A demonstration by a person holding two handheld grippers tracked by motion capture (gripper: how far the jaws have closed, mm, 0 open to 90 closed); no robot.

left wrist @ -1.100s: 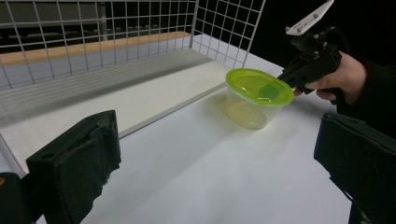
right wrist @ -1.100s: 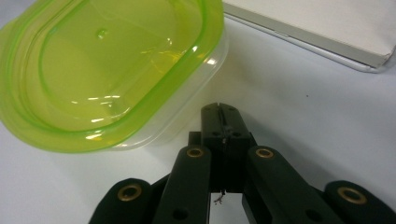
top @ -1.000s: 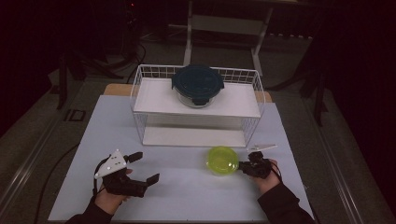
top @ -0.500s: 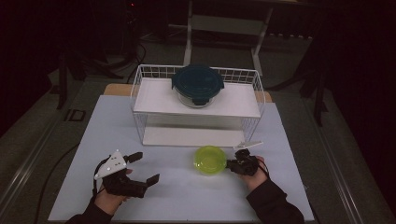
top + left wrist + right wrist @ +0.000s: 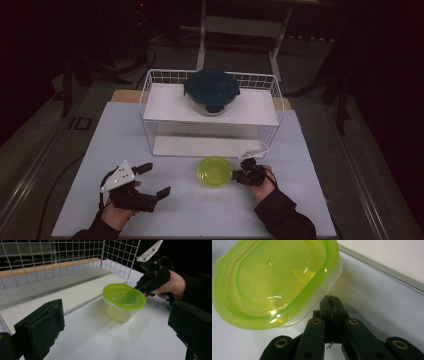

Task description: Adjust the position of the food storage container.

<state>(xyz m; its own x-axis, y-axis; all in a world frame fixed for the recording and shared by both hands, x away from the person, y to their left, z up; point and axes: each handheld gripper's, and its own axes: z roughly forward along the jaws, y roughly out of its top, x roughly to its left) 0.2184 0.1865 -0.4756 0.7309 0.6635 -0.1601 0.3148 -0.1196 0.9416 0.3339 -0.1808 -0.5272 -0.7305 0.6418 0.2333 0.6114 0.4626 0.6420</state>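
Note:
A clear tub with a lime-green lid [image 5: 215, 171] is on the white table [image 5: 305, 205], just in front of the wire rack. My right gripper [image 5: 236, 176] meets it from the right, jaws shut on the lid's rim [image 5: 322, 293]. In the left gripper view the tub [image 5: 123, 300] looks tilted, with the right gripper [image 5: 142, 288] at its far edge. My left gripper [image 5: 159, 179] rests at the front left, open and holding nothing, well clear of the tub.
A white wire rack [image 5: 150, 100] with a raised shelf stands at the back middle. A round glass container with a dark blue lid [image 5: 211, 90] sits on top of it. The rack's lower board [image 5: 75, 292] lies just behind the tub.
My right gripper has moved left across the table, and the green-lidded tub has moved left with it. The left gripper has stayed put.

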